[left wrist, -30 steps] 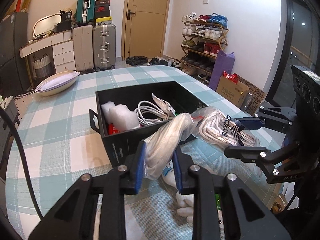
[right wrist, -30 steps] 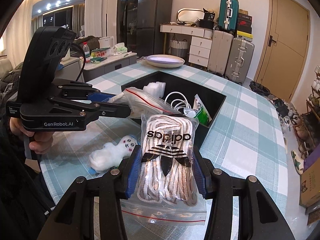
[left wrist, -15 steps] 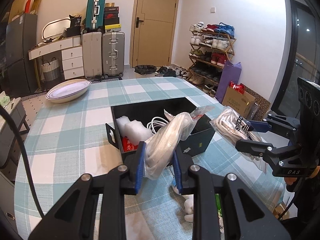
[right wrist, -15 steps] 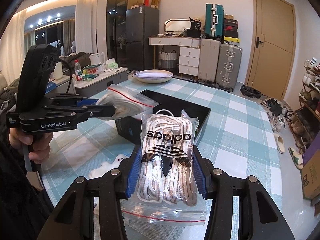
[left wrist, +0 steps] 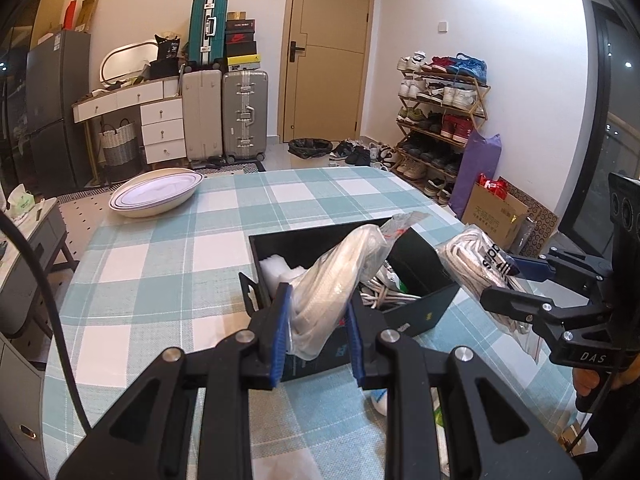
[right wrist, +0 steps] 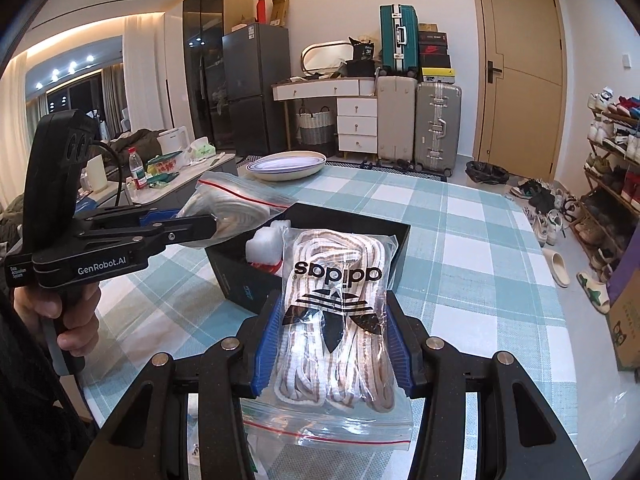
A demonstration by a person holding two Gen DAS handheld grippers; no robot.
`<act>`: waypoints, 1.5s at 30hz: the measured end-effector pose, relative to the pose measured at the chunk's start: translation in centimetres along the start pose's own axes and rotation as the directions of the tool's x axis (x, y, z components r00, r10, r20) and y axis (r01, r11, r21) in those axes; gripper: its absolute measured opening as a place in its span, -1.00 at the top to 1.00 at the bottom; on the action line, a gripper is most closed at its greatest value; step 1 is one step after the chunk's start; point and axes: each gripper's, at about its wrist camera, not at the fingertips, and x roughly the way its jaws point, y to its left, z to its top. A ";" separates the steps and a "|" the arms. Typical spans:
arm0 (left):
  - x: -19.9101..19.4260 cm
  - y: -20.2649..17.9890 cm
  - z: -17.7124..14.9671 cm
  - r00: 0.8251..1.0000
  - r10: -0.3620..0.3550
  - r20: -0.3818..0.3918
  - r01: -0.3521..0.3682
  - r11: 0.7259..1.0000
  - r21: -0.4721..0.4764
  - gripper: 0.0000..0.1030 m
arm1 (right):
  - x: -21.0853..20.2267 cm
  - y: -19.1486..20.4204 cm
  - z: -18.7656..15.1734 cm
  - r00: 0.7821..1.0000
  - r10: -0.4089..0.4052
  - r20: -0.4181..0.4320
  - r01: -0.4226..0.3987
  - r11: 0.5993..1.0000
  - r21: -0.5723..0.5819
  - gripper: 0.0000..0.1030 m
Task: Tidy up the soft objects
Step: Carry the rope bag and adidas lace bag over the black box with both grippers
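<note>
My left gripper [left wrist: 318, 312] is shut on a clear zip bag of pale laces [left wrist: 340, 272], held in the air over the near side of the black box [left wrist: 420, 252]. In the right wrist view the same bag [right wrist: 236, 204] sticks out of the left gripper [right wrist: 208, 226], above the box's left corner. My right gripper [right wrist: 332, 340] is shut on a zip bag of striped laces with a black adidas logo [right wrist: 336, 308], in front of the black box [right wrist: 236, 276]. From the left it shows as the right gripper [left wrist: 504, 280] gripping that bag [left wrist: 476, 260]. White foam [left wrist: 274, 268] and cables [left wrist: 380, 296] lie inside the box.
A checked cloth covers the table [left wrist: 168, 240]. A white oval dish [left wrist: 156, 194] sits at its far left. A white soft toy [left wrist: 380, 398] lies under my left gripper. Suitcases, drawers and a shoe rack [left wrist: 440, 116] stand beyond the table.
Both grippers have pulled back and up from the box with their bags; the box and the soft toy now look farther off and lower in both views.
</note>
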 end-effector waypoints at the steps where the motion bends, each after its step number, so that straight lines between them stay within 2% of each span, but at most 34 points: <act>1: 0.1 0.2 0.1 1.000 0.002 0.001 -0.002 1.000 -0.004 0.54 | 0.1 0.0 0.2 1.000 -0.001 0.003 0.001 1.000 0.006 0.06; 10: 1.0 1.4 0.9 0.999 0.030 0.009 -0.030 0.999 -0.031 0.54 | 0.8 -0.4 2.2 0.997 -0.020 0.080 0.017 0.999 0.034 0.06; 14: 1.4 1.3 1.2 0.999 0.050 0.011 -0.050 0.999 -0.022 0.54 | 1.5 -0.5 2.9 0.997 -0.019 0.074 0.016 0.999 0.039 0.06; 20: 2.4 1.3 1.7 0.998 0.068 0.000 -0.068 0.998 -0.013 0.54 | 3.2 -0.2 3.7 1.000 -0.022 0.013 0.022 1.000 0.014 0.06; 29: 4.4 1.6 2.3 0.997 0.066 -0.031 -0.066 0.998 -0.021 0.54 | 6.0 -0.7 4.6 0.997 -0.031 -0.076 0.034 0.999 0.039 0.06; 37: 5.2 1.6 2.8 0.997 0.066 -0.036 -0.067 0.998 -0.022 0.54 | 8.7 -0.6 5.2 0.987 -0.045 -0.157 0.048 0.999 0.019 0.06; 45: 5.9 1.8 3.2 0.996 0.077 -0.040 -0.078 0.997 -0.014 0.54 | 10.8 -0.7 5.8 0.978 -0.062 -0.197 0.063 0.998 -0.005 0.06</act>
